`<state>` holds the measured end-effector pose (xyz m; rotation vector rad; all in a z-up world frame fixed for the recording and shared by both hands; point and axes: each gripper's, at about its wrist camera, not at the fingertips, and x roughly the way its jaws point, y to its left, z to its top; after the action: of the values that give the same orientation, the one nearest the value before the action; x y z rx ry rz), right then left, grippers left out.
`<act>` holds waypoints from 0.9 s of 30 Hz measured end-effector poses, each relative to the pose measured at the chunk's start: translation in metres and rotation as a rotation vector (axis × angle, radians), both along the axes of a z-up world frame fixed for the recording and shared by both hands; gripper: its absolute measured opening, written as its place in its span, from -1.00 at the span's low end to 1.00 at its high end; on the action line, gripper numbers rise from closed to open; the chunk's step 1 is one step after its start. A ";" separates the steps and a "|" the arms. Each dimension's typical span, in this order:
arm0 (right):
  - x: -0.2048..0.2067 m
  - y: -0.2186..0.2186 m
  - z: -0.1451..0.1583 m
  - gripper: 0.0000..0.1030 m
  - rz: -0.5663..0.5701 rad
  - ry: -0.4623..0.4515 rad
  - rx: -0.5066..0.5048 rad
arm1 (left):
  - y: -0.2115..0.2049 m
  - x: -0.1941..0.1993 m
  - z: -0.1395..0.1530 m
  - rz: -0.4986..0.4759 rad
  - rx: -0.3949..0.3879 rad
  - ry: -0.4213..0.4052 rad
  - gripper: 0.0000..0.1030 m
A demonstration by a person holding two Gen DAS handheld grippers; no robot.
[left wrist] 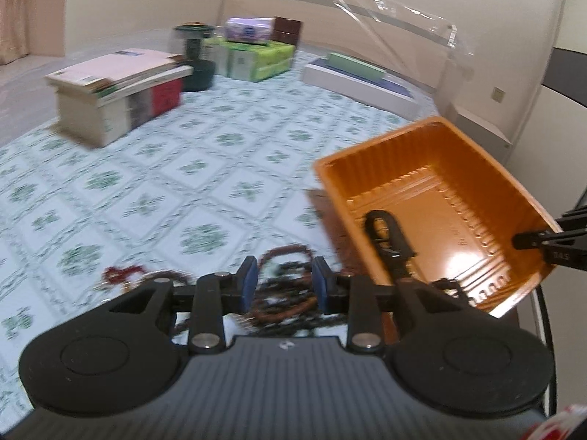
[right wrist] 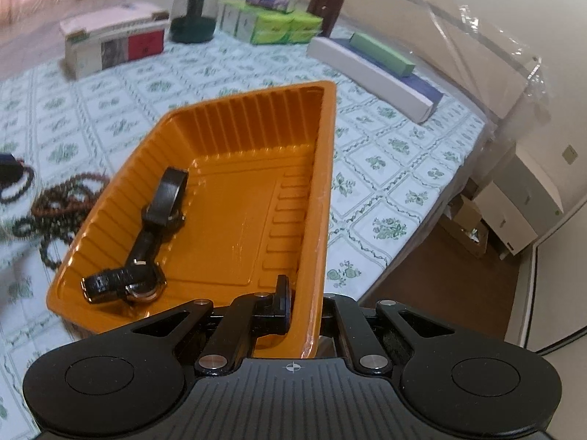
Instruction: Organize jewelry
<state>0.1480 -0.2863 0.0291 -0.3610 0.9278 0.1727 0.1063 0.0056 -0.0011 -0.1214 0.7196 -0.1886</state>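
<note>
One black wristwatch (right wrist: 146,253) lies inside the orange plastic tray (right wrist: 234,135), against its ribbed left wall, strap curled. Several bead bracelets (right wrist: 55,205) sit tangled in a heap on the green-patterned cloth of the desk (right wrist: 370,168), just beside the tray's left side; blur keeps me from counting them exactly. The right tongs (right wrist: 304,308) are pinching the tray's near rim, one finger inside the wall and the other outside, and the tray sits tilted, its near end raised. The left tongs (left wrist: 282,286) hover low over the bead heap, blue pads (left wrist: 248,282) spread apart with beads showing between them, gripping nothing that I can see. Farther back stand one stack of books (left wrist: 121,88), one dark glass jar (right wrist: 192,13), a cluster of green tissue boxes (right wrist: 271,24) and one long white box (right wrist: 370,73).
</note>
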 end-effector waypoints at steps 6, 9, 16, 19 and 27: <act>0.005 0.003 -0.003 -0.92 0.023 0.041 -0.047 | 0.033 -0.014 -0.008 0.088 0.019 0.014 -0.40; 0.007 0.006 -0.003 -0.92 0.029 0.049 -0.063 | 0.049 -0.021 -0.013 0.130 0.036 0.024 -0.36; 0.008 0.008 -0.004 -0.92 0.033 0.051 -0.077 | 0.072 -0.037 -0.023 0.185 0.107 0.043 -0.33; 0.008 0.008 -0.004 -0.92 0.033 0.051 -0.078 | 0.079 -0.038 -0.030 0.195 0.112 0.056 -0.33; 0.008 0.008 -0.004 -0.92 0.033 0.053 -0.078 | 0.080 -0.022 -0.040 0.208 0.137 0.047 -0.33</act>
<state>0.1561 -0.2787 0.0255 -0.4454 0.9834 0.1779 0.0845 0.0860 -0.0409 -0.0691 0.7595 0.0626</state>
